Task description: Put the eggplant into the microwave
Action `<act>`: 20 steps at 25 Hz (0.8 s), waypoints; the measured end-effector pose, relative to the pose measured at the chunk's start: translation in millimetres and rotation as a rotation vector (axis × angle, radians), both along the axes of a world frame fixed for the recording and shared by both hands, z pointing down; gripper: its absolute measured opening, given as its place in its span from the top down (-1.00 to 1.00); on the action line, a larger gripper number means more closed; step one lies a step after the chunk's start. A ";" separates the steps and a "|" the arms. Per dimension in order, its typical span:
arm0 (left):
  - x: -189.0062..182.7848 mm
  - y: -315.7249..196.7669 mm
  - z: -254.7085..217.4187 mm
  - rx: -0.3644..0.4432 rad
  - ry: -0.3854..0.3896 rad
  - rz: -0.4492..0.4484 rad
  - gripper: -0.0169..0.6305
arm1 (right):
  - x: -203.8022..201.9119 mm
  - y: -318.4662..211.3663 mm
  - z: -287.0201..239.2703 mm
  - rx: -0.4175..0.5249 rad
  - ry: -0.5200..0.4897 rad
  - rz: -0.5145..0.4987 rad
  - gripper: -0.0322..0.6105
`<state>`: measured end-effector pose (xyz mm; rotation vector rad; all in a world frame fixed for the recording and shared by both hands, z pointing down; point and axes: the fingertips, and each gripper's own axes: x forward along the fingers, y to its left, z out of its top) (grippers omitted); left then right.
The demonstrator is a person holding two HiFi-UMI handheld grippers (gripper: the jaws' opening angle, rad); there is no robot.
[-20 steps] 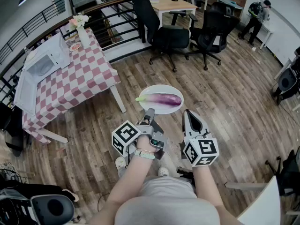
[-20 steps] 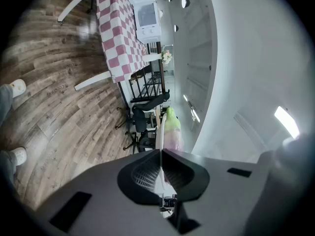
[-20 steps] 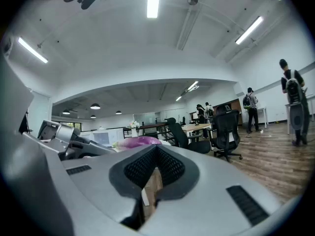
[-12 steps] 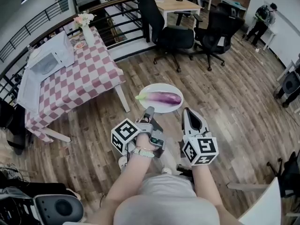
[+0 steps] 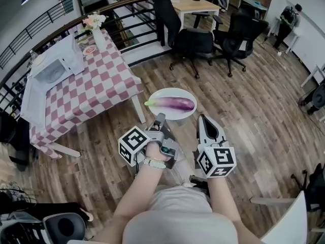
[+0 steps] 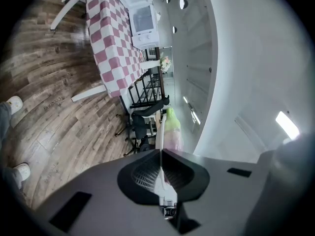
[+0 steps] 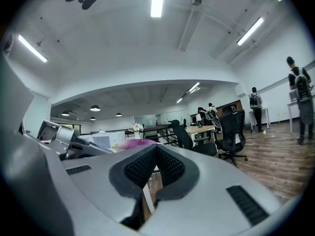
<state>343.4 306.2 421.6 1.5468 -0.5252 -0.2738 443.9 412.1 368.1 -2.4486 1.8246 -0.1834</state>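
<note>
A purple eggplant (image 5: 173,103) with a green stem lies on a white plate (image 5: 181,115) held out in front of me. My left gripper (image 5: 160,119) is shut on the plate's near left rim, and my right gripper (image 5: 202,119) is shut on its near right rim. In the left gripper view the plate's edge (image 6: 160,142) runs between the closed jaws of the left gripper (image 6: 161,152), with the eggplant (image 6: 172,128) beyond. In the right gripper view, the eggplant (image 7: 132,143) shows over the jaws of the right gripper (image 7: 156,148). The white microwave (image 5: 56,65) stands on the checkered table (image 5: 96,88), door closed.
A vase of flowers (image 5: 95,29) and a small dish (image 5: 90,50) sit at the table's far end, by a black railing (image 5: 45,19). Black office chairs (image 5: 195,39) and a wooden desk (image 5: 190,3) stand ahead. A person (image 5: 288,18) is at the far right.
The table and microwave have drawn nearer and shifted right in the head view. Both grippers still hold the plate with the eggplant on it.
</note>
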 end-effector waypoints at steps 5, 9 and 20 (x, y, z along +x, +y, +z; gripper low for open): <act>-22.2 -36.6 -0.3 -0.009 0.009 -0.017 0.90 | -22.1 -38.9 -3.4 0.006 0.008 -0.024 0.83; -43.5 -69.1 0.8 -0.022 0.021 -0.045 0.90 | -39.7 -73.3 -3.3 0.003 0.015 -0.045 0.83; -95.5 -134.7 3.6 -0.033 0.017 -0.110 0.90 | -85.1 -149.4 -4.0 -0.024 0.037 -0.117 0.83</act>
